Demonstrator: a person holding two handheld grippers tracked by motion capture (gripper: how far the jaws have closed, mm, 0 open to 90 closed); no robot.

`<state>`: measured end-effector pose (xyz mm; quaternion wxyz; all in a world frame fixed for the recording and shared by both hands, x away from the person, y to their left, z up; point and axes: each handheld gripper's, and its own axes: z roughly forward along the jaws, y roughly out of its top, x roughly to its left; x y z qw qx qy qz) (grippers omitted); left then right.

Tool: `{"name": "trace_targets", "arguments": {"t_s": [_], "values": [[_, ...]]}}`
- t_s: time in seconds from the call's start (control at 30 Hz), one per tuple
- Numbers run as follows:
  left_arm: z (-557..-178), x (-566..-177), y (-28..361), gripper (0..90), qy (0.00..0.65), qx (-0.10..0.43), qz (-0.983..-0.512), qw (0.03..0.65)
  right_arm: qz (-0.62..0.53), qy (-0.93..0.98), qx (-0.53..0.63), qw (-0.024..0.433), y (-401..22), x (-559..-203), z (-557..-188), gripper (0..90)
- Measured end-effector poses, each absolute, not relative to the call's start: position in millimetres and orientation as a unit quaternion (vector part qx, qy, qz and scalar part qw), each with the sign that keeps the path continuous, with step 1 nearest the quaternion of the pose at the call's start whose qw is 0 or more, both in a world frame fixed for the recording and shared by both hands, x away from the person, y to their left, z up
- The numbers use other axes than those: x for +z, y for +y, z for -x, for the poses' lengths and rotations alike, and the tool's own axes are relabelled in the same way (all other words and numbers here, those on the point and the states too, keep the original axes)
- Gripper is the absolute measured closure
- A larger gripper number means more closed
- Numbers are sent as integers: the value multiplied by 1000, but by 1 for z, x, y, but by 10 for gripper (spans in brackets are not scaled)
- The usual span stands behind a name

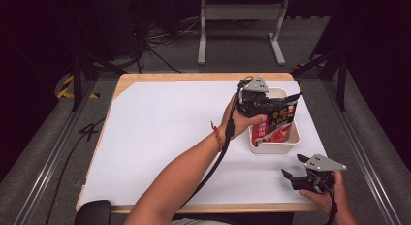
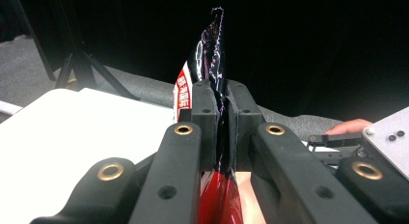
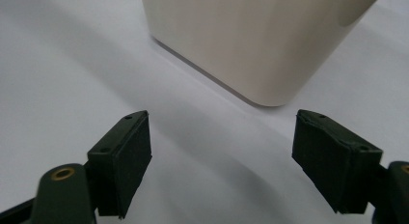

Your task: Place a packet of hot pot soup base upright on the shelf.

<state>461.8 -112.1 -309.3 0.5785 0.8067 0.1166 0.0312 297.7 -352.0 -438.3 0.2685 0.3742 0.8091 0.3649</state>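
Observation:
A red and black snack bag (image 1: 278, 125) stands upright in a small white bin (image 1: 274, 148) at the table's right side. My left gripper (image 1: 271, 106) is shut on the bag's upper part, above the bin. In the left gripper view the two pads pinch the black foil of the bag (image 2: 212, 45) flat between them, at the left gripper (image 2: 221, 96). My right gripper (image 1: 294, 166) rests near the front right corner, open and holding nothing. In the right gripper view the right gripper (image 3: 222, 161) has its jaws wide apart and faces the bin's wall (image 3: 255, 40) just ahead.
A white sheet (image 1: 165, 133) covers the wooden table. A grey metal frame (image 1: 240, 21) and cables lie on the floor behind the table. Dark stands flank the table on both sides.

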Motion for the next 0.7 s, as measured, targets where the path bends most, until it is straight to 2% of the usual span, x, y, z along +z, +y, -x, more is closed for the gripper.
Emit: {"name": "trace_targets", "arguments": {"t_s": [0.13,0.33,0.43,0.7], "values": [[-462,-309,-112,843,118,34,-807,578,-375,808,365,269,-352,-438,-298,210],[-460,-304,-107,768,115,52,-809,573,-375,808,365,271,-353,-438,-297,210],[-459,-299,-103,757,105,54,-808,577,-374,809,364,270,-354,-438,-297,212],[-460,-291,-81,717,87,68,-813,572,-372,812,362,267,-352,-439,-297,212]]}}
